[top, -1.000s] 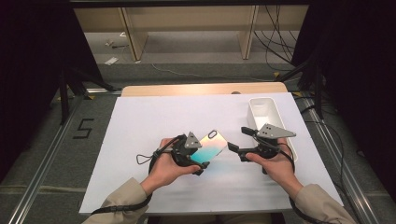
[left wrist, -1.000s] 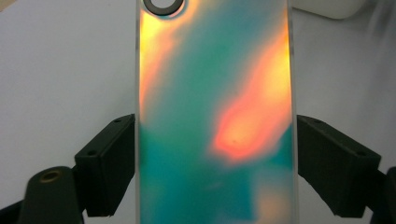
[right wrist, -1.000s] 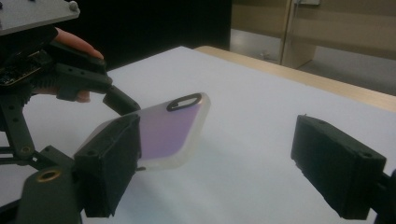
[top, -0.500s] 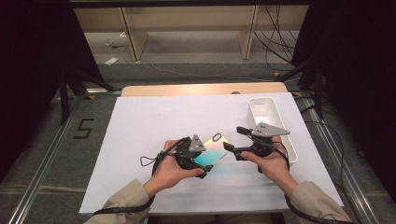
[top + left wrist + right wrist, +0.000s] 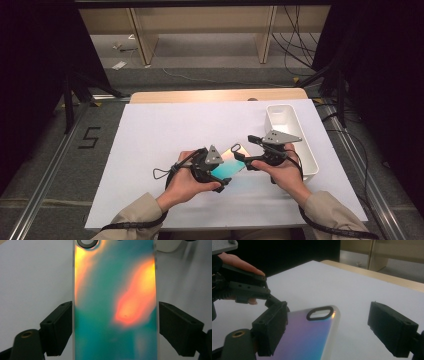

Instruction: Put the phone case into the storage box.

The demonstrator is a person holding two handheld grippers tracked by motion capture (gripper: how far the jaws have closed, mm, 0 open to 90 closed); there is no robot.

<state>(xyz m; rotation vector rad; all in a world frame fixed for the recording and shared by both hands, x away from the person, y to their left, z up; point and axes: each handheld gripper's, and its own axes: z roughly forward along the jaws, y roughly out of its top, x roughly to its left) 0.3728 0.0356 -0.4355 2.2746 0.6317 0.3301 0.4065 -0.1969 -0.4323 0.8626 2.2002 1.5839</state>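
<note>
Iridescent phone case (image 5: 115, 305) | gripped by left tongs (image 5: 115, 332) | right tongs (image 5: 337, 332) agape

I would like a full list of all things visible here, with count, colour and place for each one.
phone case: one, iridescent teal and orange, held above the table centre, its long edges between the left hand-held gripper's jaws.
bin: one, white, right side of the table.
table: one, white top with a wooden far edge.
shelf units: pale wood, on the floor beyond the table.
cables: several, black, floor at the far right.
left hand-held gripper: one, black, gripping the case.
right hand-held gripper: one, black, jaws open around the case's camera-hole end.
</note>
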